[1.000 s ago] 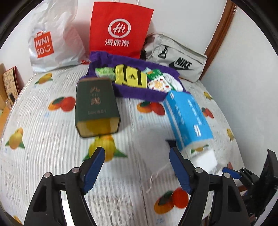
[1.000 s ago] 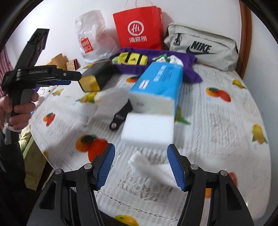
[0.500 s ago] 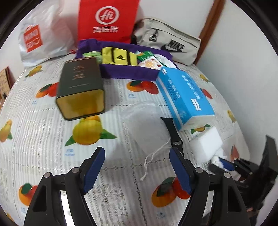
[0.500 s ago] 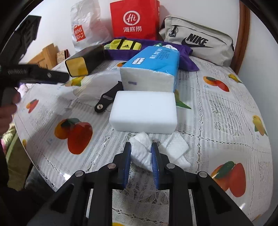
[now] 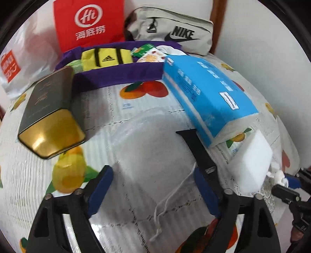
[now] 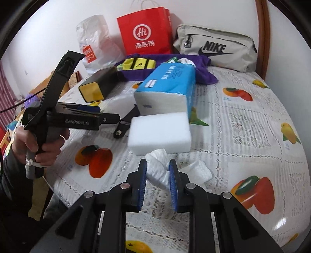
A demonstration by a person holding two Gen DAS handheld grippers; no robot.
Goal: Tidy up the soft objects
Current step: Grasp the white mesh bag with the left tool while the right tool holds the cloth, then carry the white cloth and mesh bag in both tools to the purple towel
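Jaws of right gripper (image 6: 157,171) pinching tissue (image 6: 158,168), fruit-print tablecloth (image 6: 252,124), white wall (image 6: 97,9)

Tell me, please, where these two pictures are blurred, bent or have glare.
Left wrist view: the blue tissue pack and red bag look smeared; glare on the tin's gold end. Right wrist view: sharper; fisheye bends the table edge.

1. Wall (image 6: 223,15): plain white, unmarked; evenly lit.
2. Wooden trim (image 6: 262,29): reddish-brown, running upright at the right-hand corner.
3. Tabletop (image 6: 243,120): rounded edge; covered by a white lace-pattern cloth printed with fruit.
4. Striped fabric (image 6: 5,85): red and white, at far left.
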